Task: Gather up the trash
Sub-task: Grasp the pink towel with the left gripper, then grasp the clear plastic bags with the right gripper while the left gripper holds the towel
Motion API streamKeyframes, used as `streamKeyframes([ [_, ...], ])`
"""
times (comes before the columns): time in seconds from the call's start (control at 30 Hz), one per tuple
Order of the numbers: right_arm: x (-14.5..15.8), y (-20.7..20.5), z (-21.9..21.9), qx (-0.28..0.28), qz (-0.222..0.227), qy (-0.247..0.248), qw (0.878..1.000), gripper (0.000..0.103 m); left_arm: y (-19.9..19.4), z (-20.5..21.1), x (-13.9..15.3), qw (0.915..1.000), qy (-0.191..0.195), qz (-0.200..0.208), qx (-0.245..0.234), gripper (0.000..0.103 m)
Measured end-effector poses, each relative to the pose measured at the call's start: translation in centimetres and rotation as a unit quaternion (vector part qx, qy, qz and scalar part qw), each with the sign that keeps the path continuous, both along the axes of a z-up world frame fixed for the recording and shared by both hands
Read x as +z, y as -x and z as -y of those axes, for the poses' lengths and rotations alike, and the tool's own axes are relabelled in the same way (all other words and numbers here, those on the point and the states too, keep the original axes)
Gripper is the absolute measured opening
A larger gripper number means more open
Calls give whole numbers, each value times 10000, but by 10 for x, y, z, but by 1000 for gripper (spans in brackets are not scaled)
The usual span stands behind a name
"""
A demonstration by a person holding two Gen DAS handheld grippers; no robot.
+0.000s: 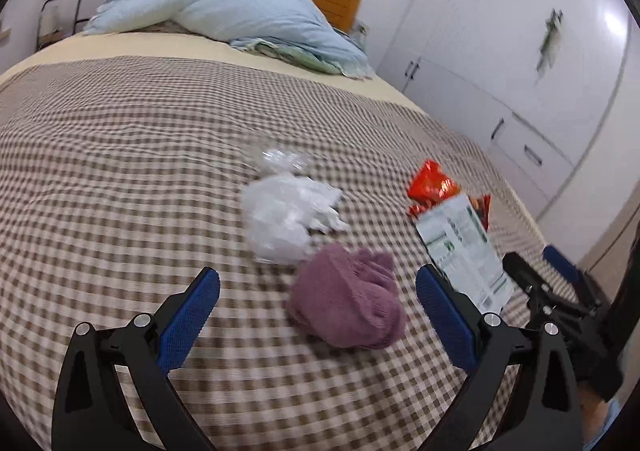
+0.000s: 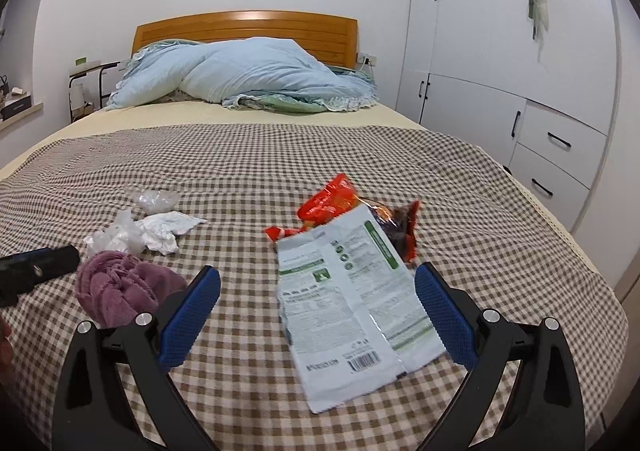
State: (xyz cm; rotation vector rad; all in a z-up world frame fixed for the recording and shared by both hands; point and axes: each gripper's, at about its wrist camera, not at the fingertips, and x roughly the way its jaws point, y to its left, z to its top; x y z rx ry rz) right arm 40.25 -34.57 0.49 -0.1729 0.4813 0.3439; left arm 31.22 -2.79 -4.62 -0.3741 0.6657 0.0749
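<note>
On the checked bedspread (image 1: 120, 171) lie a crumpled white tissue and plastic bag (image 1: 286, 217), a clear plastic scrap (image 1: 282, 159), a red snack wrapper (image 1: 430, 183) and a flat white-and-green packet (image 1: 464, 251). My left gripper (image 1: 318, 301) is open just above the bed, with a mauve knitted cloth (image 1: 346, 303) between its fingers. My right gripper (image 2: 318, 301) is open over the white-and-green packet (image 2: 352, 303), whose near half lies between its fingers. The red wrapper (image 2: 332, 201) sits behind the packet. The tissue pile (image 2: 148, 231) and the mauve cloth (image 2: 120, 291) lie to the left.
A light blue duvet (image 2: 248, 75) is heaped at the wooden headboard (image 2: 248, 27). White wardrobe doors and drawers (image 2: 520, 111) stand along the bed's right side. A small side table (image 2: 84, 87) is at the far left. My other gripper's black tip (image 2: 40, 263) shows at the left edge.
</note>
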Motion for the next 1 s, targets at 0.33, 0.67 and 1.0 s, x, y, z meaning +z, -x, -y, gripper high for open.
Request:
streamKeyframes([
  [0.33,-4,-3,17,-78,-99,179,9998,94,-34,21,-28,9984,-49,-560,-75,95],
  [0.67,-7,-16,40,-314,-332,10,9990,94,-24,12,-32,9970,532,-536,-166,61],
  [1.0,-6,-6,3,102,-261,-1,9996,94,19,-16,9,9975,698,57,117,60],
])
